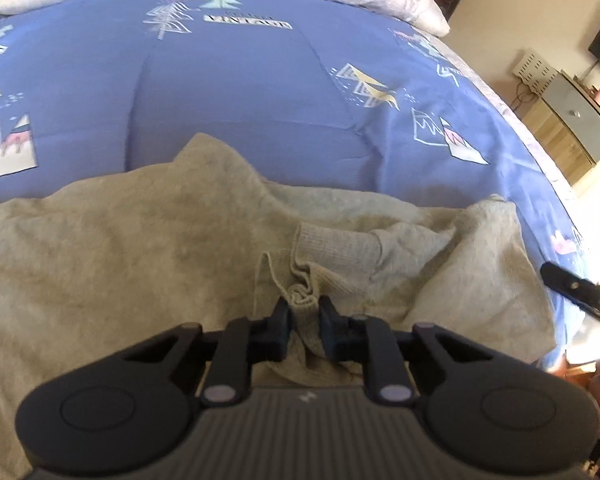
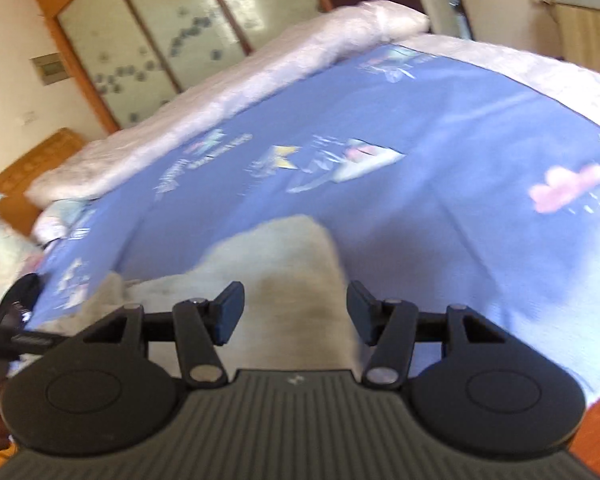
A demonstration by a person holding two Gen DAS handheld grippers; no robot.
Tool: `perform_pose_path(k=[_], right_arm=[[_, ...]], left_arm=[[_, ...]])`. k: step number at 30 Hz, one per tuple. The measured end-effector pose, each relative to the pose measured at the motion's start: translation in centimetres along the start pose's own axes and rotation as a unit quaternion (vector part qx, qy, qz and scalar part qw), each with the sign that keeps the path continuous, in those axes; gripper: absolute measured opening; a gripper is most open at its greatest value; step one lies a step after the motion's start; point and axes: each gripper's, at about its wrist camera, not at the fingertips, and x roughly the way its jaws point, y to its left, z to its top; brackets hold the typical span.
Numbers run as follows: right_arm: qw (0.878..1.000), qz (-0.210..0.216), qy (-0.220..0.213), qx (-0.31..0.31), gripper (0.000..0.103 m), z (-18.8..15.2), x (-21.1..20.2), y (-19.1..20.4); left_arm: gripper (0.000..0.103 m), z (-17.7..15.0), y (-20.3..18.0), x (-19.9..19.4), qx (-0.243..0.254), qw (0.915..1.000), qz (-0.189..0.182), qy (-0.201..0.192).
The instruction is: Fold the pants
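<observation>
Beige pants (image 1: 148, 248) lie crumpled on bed (image 1: 260, 100), near edge. Left gripper (image 1: 305, 310): fingers pinching bunched ribbed cuff. Right gripper (image 2: 296, 306): fingers spread, gripping nothing, pants below. Step: securing corners. Next: right pinches matching edge, then lift together.

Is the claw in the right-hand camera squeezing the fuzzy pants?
No, the right gripper has its jaws spread apart above the pants, pinching nothing.
</observation>
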Motion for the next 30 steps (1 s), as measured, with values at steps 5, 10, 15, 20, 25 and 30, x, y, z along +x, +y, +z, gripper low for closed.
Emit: perform_pose_path(k=[5,10,15,20,25,30], right_arm=[[0.999,-0.01,0.027,0.034,0.06,-1.7,1.1,-1.3],[0.999,-0.006,0.037,-0.011,0.061,-2.1,1.3,0.4],[0.999,0.002,0.049,-0.016,0.061,-1.9,1.5,0.7],[0.997,0.028,0.065,0.02,0.061,-2.0,1.5,0.0],[0.997,0.027,0.064,0.017,0.061,-2.2,1.4,0.3],[0.995,0.047,0.071,0.05,0.06,-2.4,1.2,-0.4]], left_arm=[[0.014,-2.0,0.4,-4.6,0.026,0.9952,0.033,-0.088],[0.022,-2.6,2.8,-1.2,-0.009,0.9972,0.073,-0.012],[0.046,-2.4,3.4,-3.7,-0.003,0.9956,0.082,-0.046],[0.042,-1.6,5.6,-7.9,-0.062,0.9923,0.042,-0.099],[0.04,-0.7,2.4,-8.1,-0.01,0.9928,-0.041,-0.112],[0.034,-0.7,1.1,-1.8,0.011,0.999,-0.028,-0.033]])
